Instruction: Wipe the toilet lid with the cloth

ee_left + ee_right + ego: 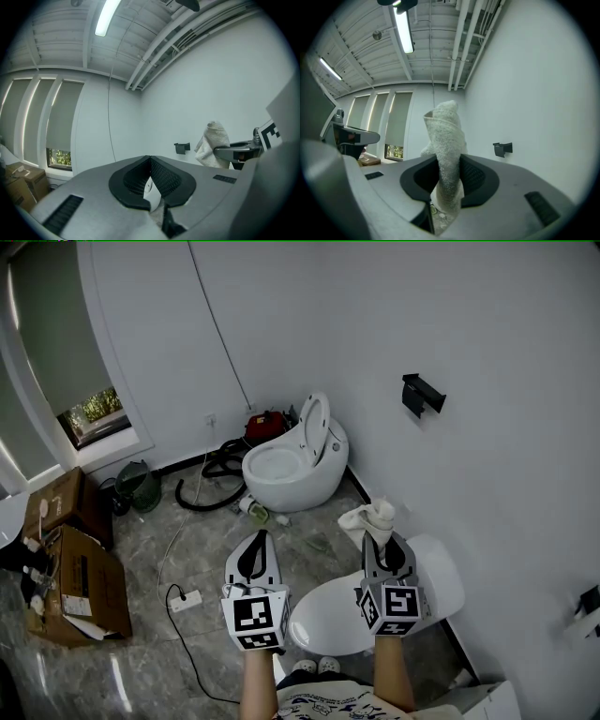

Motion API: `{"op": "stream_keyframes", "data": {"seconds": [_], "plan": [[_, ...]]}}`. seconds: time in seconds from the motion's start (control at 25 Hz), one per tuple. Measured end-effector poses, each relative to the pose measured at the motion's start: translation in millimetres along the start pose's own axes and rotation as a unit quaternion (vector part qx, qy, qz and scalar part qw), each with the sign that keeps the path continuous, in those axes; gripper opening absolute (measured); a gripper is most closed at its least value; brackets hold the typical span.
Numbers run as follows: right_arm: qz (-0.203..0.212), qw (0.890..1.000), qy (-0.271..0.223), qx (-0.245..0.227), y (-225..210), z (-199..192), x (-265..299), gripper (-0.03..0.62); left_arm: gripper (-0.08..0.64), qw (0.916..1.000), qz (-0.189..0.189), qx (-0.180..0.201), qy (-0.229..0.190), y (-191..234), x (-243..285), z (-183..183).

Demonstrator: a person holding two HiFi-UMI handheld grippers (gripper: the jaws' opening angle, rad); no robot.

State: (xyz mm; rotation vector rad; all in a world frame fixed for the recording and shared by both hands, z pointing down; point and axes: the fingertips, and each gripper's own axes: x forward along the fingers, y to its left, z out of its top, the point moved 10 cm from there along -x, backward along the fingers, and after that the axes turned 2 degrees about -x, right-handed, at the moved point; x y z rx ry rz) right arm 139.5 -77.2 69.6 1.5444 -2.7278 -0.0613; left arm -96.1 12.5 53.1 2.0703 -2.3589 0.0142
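The closed toilet lid (323, 620) lies just below both grippers. The right gripper (382, 542) presses its jaws on the cloth (368, 518), which sticks out past the tips, probably so it can reach the lid first. The left gripper (260, 540) has its jaws together and empty, and is held aside. A second toilet (281, 470) stands farther away.
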Motion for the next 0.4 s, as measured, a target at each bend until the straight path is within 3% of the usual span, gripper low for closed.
{"op": "stream_keyframes", "data": {"seconds": [0.4], "plan": [[-0.002, 1.0, 0.0, -0.001, -3.0, -1.3, 3.0, 0.097, 0.003, 1.0, 0.003, 0.001, 0.001, 1.2, 4.5, -1.1]]}}
